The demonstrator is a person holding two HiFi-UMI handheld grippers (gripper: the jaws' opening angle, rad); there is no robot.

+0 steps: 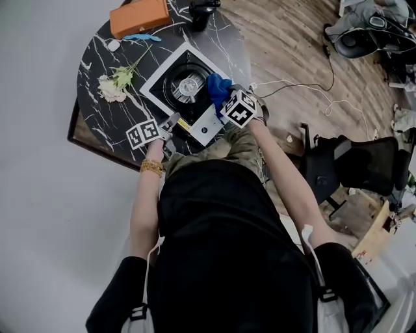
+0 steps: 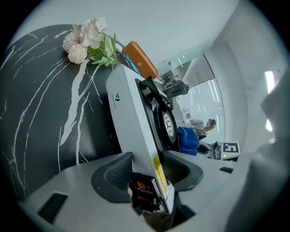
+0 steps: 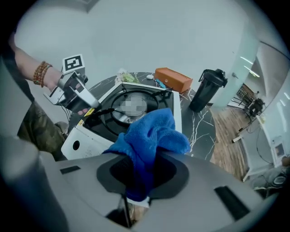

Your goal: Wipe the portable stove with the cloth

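The round black marble table (image 1: 97, 62) carries the portable stove (image 1: 155, 83), a white box with a black burner well, set near the person's side of the table. A spray of flowers (image 1: 114, 83) and an orange case (image 1: 138, 16) lie beyond it, away from the work.

The cloth (image 3: 149, 133), blue and bunched, sits over the right side of the stove at the rim of the burner well. It is pinched in the right gripper (image 3: 142, 174), whose jaws are drawn narrow on a fold of it.

The left gripper (image 2: 149, 170) sits low at the stove's front edge by the yellow label. Its jaws are spread wide and the casing stands between them. The pads look just off the casing, though this angle does not settle it.

The step in hand appears to be the set-up for wiping: the cloth has reached the stove and the other gripper is placed to steady it. The next move likely calls for the left jaws to close on the edge so the stove cannot slide. The cloth then needs to go down flat and be drawn across the top, with the pinch firm and the cloth clear of the raised pan supports.
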